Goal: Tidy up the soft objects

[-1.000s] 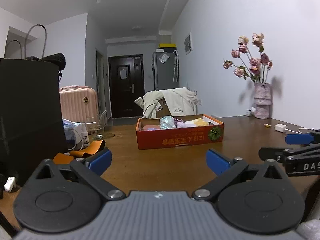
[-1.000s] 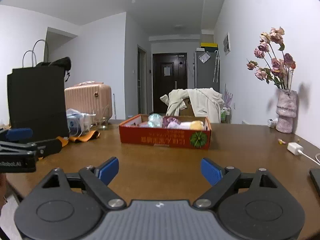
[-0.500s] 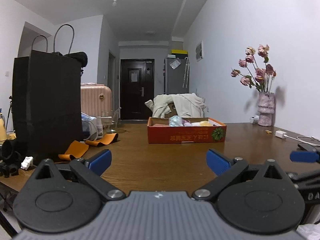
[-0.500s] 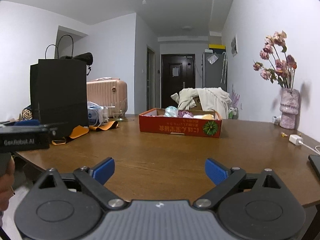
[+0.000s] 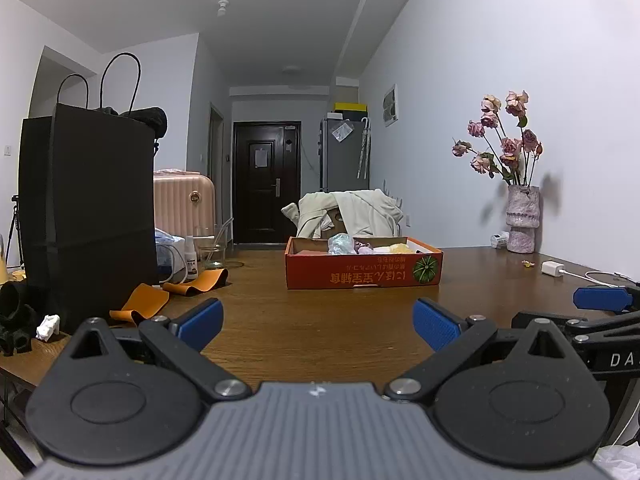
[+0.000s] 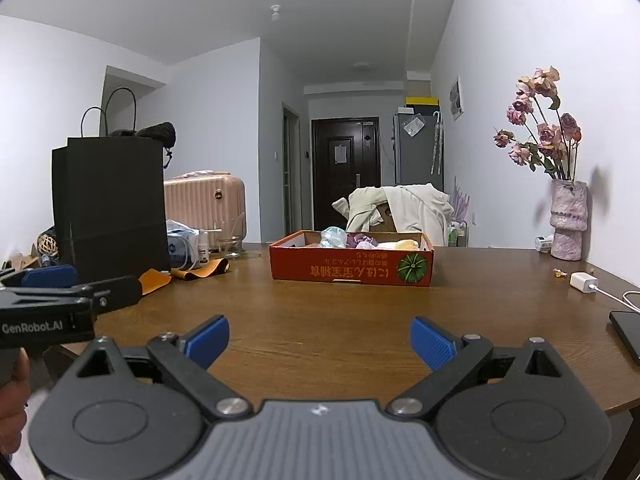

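A shallow red cardboard box point(image 5: 362, 274) stands on the brown wooden table point(image 5: 320, 320), far ahead of both grippers; it also shows in the right wrist view point(image 6: 352, 268). Several soft objects point(image 5: 344, 244) lie in it: a pale blue one, a purple one and a yellow one point(image 6: 406, 245). My left gripper point(image 5: 318, 324) is open and empty, near the table's front edge. My right gripper point(image 6: 320, 340) is open and empty, level with the left one. Each gripper shows at the edge of the other's view.
A tall black paper bag point(image 5: 86, 216) stands at the left with orange straps point(image 5: 168, 294) beside it. A vase of pink flowers point(image 5: 520, 220) stands at the right wall. A white charger point(image 6: 584, 282) and a dark phone point(image 6: 628, 332) lie at the right.
Both grippers have drawn back from the box toward the table's front edge. The box looks smaller and farther. Both stay open.
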`<act>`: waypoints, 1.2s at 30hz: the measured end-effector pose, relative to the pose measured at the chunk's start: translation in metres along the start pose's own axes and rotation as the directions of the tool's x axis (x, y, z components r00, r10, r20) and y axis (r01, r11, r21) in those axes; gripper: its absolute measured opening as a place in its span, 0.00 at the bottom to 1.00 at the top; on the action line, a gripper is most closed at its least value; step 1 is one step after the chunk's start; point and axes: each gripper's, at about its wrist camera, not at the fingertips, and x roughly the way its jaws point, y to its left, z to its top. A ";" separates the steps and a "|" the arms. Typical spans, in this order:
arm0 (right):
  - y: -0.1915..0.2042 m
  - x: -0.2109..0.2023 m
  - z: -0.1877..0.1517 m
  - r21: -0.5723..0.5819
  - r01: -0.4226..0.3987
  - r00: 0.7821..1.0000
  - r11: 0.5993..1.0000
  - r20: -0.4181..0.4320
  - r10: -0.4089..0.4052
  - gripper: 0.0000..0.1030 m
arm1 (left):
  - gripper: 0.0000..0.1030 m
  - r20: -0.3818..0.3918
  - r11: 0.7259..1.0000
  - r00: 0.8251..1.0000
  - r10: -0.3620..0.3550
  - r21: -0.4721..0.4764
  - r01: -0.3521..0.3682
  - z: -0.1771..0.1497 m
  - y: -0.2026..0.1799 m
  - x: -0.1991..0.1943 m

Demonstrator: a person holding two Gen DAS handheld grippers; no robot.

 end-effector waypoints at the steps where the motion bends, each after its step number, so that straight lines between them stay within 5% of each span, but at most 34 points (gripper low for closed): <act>1: -0.001 0.001 0.001 0.000 -0.002 1.000 1.000 -0.002 0.002 0.95 | 1.00 0.001 1.000 1.000 0.000 0.000 0.000 0.000 0.000 0.000; 36: -0.002 0.004 -0.003 0.020 -0.004 1.000 1.000 -0.014 0.004 0.95 | 1.00 0.000 1.000 1.000 -0.004 0.001 0.004 0.000 0.000 -0.001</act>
